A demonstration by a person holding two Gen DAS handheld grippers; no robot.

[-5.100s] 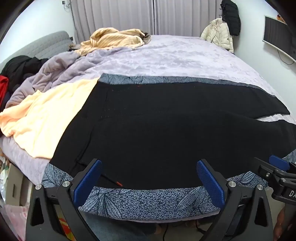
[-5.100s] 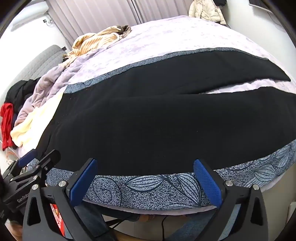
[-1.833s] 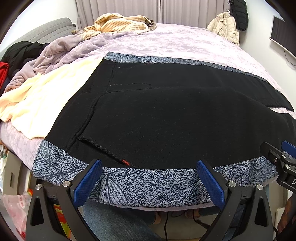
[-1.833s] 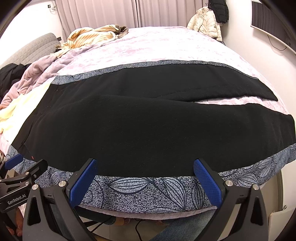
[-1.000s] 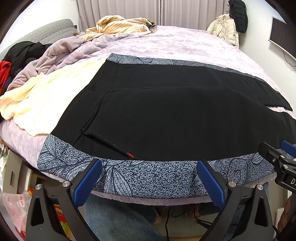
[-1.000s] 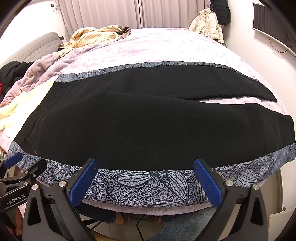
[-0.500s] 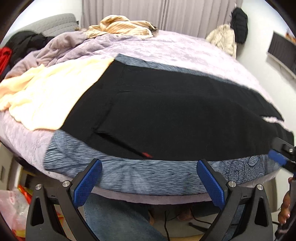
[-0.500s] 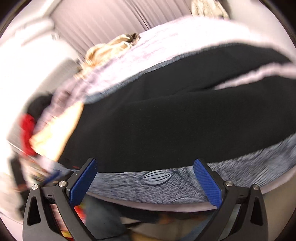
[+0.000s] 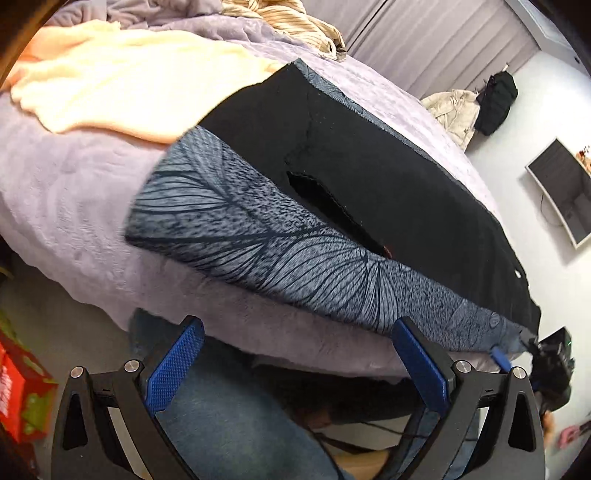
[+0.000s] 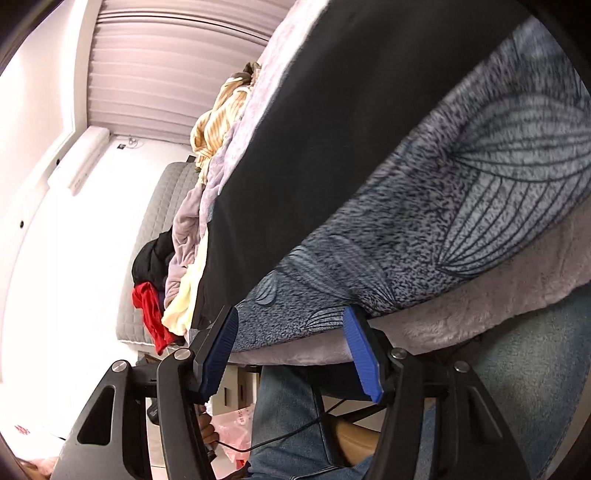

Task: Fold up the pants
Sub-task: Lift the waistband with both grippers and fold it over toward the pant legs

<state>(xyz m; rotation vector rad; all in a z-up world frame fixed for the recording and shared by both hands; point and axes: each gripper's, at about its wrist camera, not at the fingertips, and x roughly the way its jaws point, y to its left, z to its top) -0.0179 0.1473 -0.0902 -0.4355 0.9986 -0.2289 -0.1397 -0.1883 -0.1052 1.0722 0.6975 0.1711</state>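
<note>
Both grippers were held low at the near edge of the bed. Left gripper was seen with its jaws spread wide and nothing between its blue pads, just short of the overhanging purple bed cover. Right gripper was rolled steeply to one side, and its jaws were closing; the hanging hem of the leaf-patterned blue-grey cloth lay in the gap between its pads, but no pressing contact could be made out. Black pants were laid out flat on that patterned cloth across the bed, with a pocket opening and a small red tag facing the near edge. Beside the waist end, a cream blanket was spread, and a striped yellow garment was bunched farther back near the curtains. Blue jeans on the person's legs were seen below the bed edge. In the left wrist view, the right gripper's tip was seen at the far right, at the patterned cloth's corner.
</note>
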